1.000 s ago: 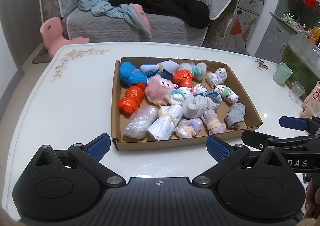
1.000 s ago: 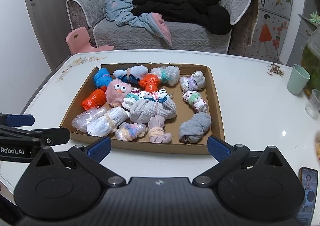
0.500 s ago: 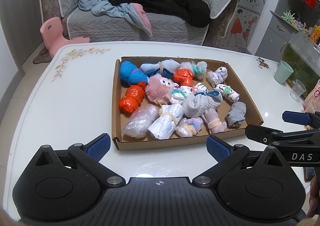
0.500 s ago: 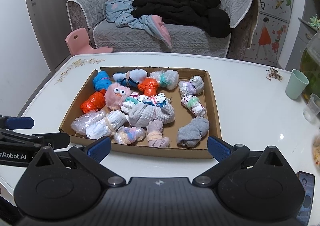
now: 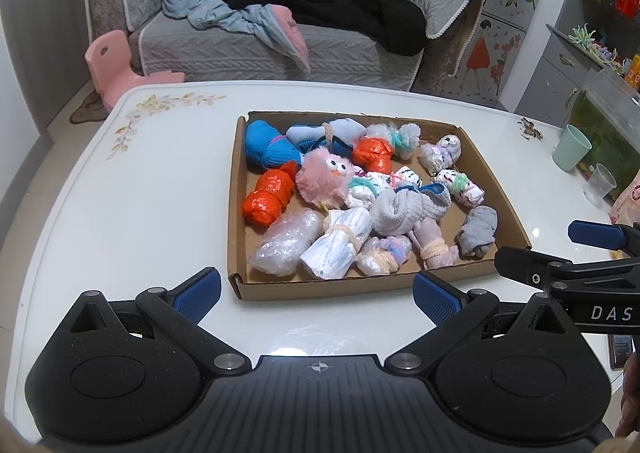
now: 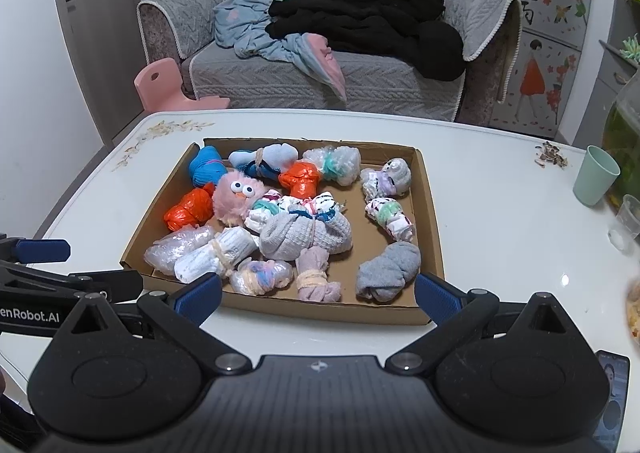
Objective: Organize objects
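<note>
Two grippers, left (image 5: pixel 316 289) and right (image 6: pixel 318 295), hover with fingers wide apart and empty, just short of the tray's (image 5: pixel 234 213) near edge. The tray lies mid-table (image 5: pixel 120 213), its long axis running left to right, open side up. Many bundles inside overlap, so their count is hard to make out. A grey sock (image 6: pixel 390 271) sits at the tray's near right corner, a blue roll (image 5: pixel 266 145) at its far left corner. At the table's right edge, a cup (image 6: pixel 596 175) stands; a phone (image 6: pixel 610 413) there is cut off.
</note>
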`<state>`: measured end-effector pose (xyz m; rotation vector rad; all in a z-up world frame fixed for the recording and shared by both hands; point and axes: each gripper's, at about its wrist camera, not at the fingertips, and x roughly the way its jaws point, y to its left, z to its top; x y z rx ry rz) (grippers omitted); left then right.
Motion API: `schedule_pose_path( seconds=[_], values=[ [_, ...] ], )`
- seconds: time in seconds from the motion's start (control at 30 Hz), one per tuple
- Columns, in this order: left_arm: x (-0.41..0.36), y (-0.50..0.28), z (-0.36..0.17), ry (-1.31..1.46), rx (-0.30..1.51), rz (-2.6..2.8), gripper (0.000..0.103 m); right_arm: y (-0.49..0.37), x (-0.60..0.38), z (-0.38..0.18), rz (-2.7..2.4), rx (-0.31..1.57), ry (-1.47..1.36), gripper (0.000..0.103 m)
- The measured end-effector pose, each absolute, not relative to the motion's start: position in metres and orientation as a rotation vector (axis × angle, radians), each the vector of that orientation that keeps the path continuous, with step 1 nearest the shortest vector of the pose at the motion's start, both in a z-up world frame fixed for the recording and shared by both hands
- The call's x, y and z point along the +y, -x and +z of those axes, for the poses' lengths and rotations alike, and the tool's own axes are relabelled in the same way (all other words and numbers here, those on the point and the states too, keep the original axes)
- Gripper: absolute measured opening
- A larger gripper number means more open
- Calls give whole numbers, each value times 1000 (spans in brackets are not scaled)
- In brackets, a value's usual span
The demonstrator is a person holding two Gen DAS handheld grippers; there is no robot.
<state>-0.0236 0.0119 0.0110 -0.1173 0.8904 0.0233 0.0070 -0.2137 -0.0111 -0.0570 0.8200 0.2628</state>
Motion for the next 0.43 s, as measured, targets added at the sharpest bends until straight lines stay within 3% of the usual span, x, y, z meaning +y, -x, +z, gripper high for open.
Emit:
schedule_pose_path(
  seconds=[0.43],
  values=[
    [8, 26, 13, 110, 850, -17, 102, -7, -212, -17, 263, 825, 48, 102]
  ],
)
